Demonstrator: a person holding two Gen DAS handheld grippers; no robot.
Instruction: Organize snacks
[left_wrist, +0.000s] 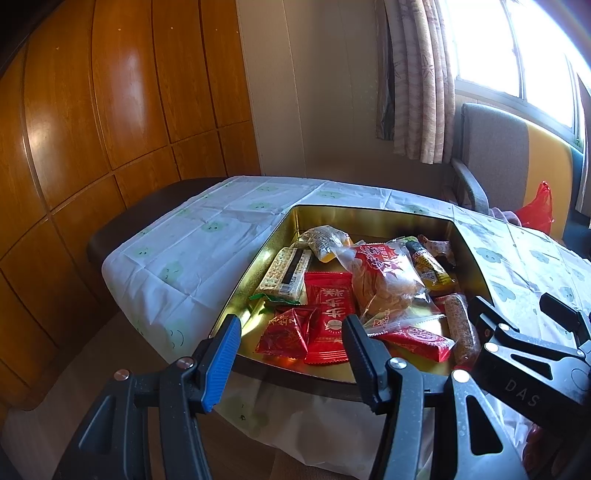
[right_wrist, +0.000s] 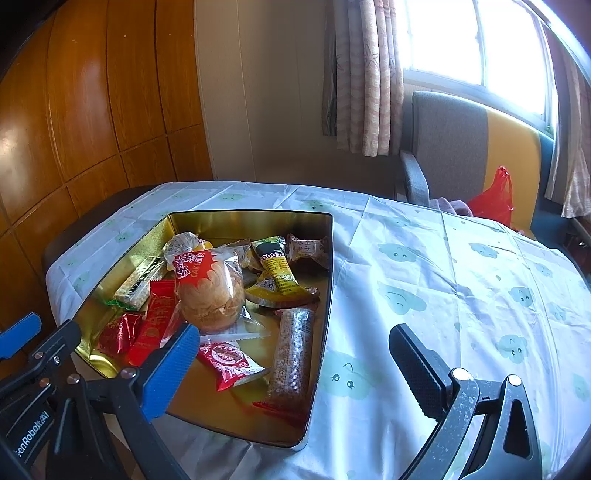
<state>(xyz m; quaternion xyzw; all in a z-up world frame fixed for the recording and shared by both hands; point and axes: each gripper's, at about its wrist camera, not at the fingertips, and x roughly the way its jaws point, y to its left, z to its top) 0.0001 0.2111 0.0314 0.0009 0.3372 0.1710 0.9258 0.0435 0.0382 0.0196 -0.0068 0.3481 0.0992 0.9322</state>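
A gold tin (left_wrist: 258, 254) (right_wrist: 251, 223) on the table holds several wrapped snacks. Among them are a cake in a clear bag with a red label (left_wrist: 384, 284) (right_wrist: 210, 291), a green-edged cracker pack (left_wrist: 286, 273), red packets (left_wrist: 328, 317) (right_wrist: 151, 325), a yellow-and-black bar (right_wrist: 277, 269) and a long sesame stick (left_wrist: 460, 328) (right_wrist: 291, 354). My left gripper (left_wrist: 291, 350) hovers open at the tin's near edge, with nothing between its fingers. My right gripper (right_wrist: 295, 369) stands wide open over the tin's near right corner and is empty too.
A white tablecloth with green cloud faces (right_wrist: 443, 295) covers the table right of the tin. A grey and yellow chair (right_wrist: 454, 147) with a red plastic bag (right_wrist: 495, 195) stands behind, under a curtained window. Wooden wall panels (left_wrist: 110, 110) rise at the left.
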